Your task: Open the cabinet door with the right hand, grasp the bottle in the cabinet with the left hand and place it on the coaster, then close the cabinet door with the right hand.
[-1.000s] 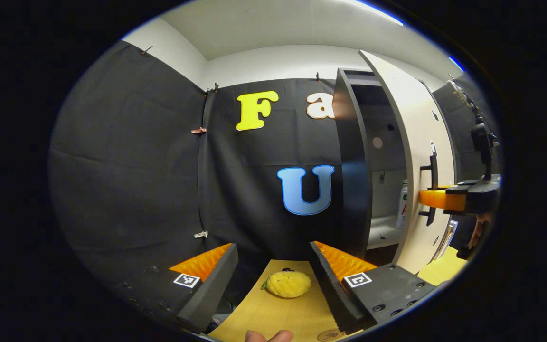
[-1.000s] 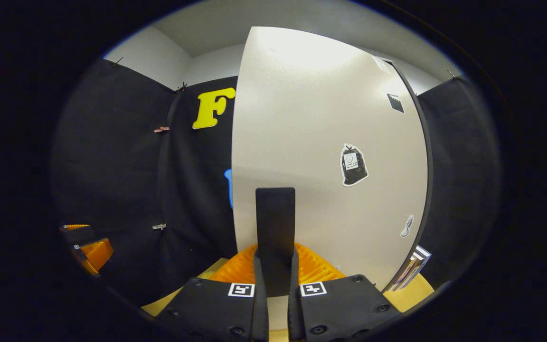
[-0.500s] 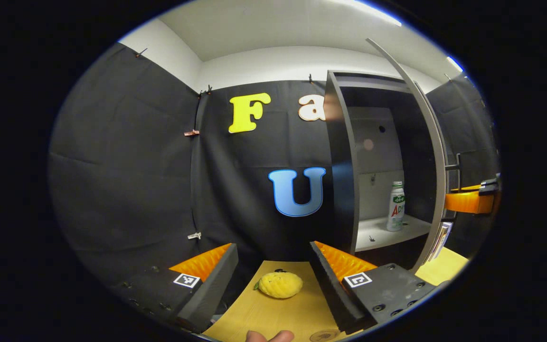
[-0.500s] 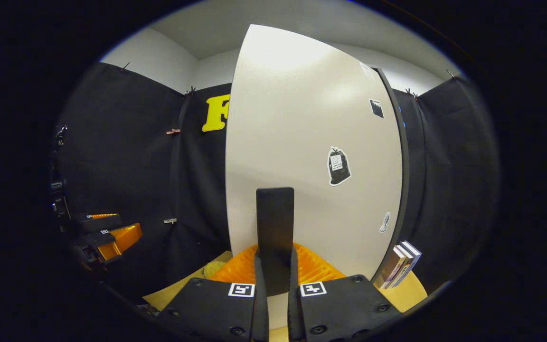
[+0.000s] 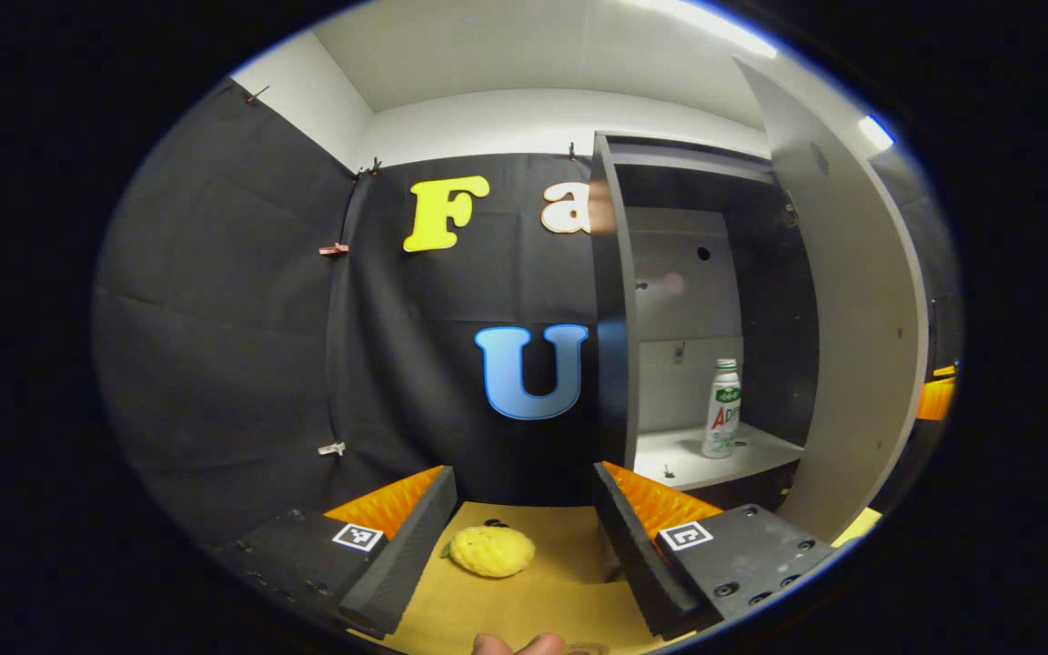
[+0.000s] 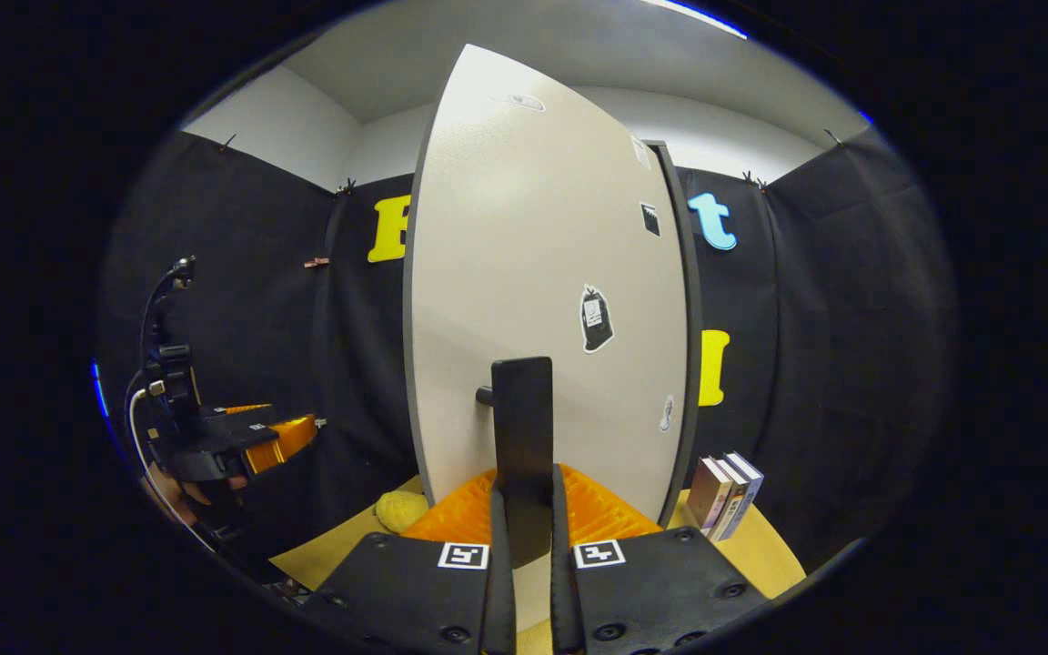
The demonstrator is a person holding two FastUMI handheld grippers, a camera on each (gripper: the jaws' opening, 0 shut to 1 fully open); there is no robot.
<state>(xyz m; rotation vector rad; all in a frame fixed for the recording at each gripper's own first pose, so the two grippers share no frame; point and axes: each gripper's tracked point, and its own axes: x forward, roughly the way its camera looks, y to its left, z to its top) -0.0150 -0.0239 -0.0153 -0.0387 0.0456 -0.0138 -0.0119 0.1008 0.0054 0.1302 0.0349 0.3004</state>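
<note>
Yellow lemon-like fruit (image 5: 491, 551) lying on wooden table (image 5: 533, 600); three books (image 6: 726, 494) (leaning, spines outward) near far table edge.

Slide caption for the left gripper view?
Open left gripper faces cabinet; door swung wide, bottle upright on shelf.

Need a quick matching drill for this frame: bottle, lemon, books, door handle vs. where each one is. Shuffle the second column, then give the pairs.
Things:
1. bottle
2. lemon
3. books
4. door handle

Places:
A. clamped between the right tongs
B. upright on the cabinet shelf
C. on the table, between the fingers of the open left tongs as seen in the left gripper view
D. standing on the table, right of the open door

Pairs: 1-B, 2-C, 3-D, 4-A
</note>
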